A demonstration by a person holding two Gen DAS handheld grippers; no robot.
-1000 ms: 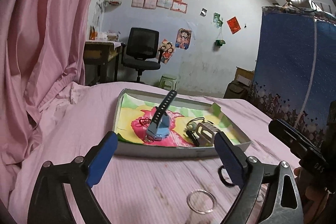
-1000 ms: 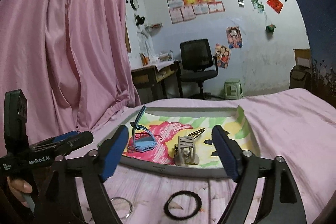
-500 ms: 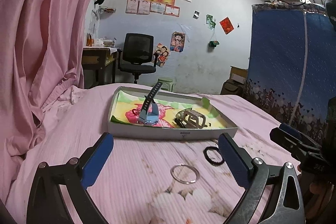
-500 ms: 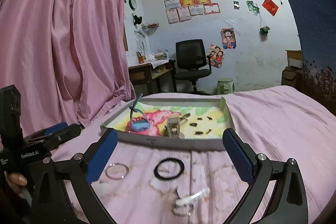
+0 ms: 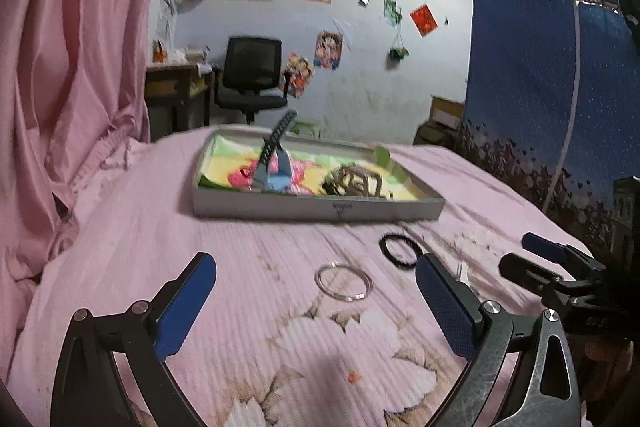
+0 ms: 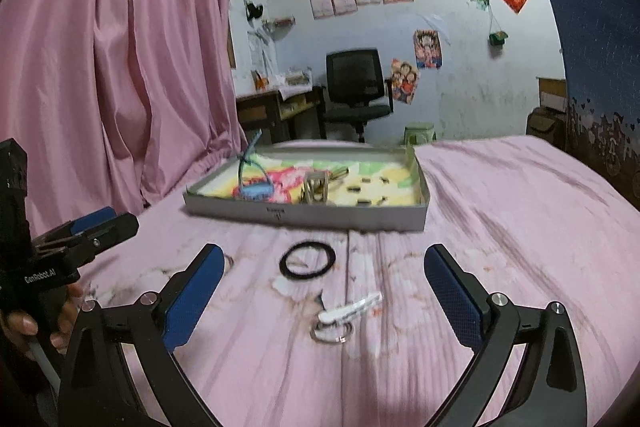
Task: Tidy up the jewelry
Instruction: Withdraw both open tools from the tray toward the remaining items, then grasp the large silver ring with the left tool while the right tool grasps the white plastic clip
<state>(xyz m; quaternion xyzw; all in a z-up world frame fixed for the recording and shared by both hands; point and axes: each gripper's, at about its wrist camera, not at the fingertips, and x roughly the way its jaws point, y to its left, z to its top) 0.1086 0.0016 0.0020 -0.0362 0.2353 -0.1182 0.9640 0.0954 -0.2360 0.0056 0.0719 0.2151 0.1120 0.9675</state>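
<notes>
Left gripper (image 5: 316,301) and right gripper (image 6: 324,285): both spread wide, empty, hovering over loose pieces, likely choosing pickups. Thin silver bangle (image 5: 344,282), black elastic ring (image 6: 307,260), white clip (image 6: 349,308) lie outside shallow grey cardboard tray (image 6: 304,217) on pink bedsheet (image 6: 520,227).

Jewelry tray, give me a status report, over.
Left gripper and right gripper open, empty. Tray holds watch and clip; silver bangle, black ring, white clip lie loose on bedspread. Path clear.

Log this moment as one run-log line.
left gripper: open, empty | right gripper: open, empty | thin silver bangle, black hair tie: on pink bedsheet | grey tray: beyond
</notes>
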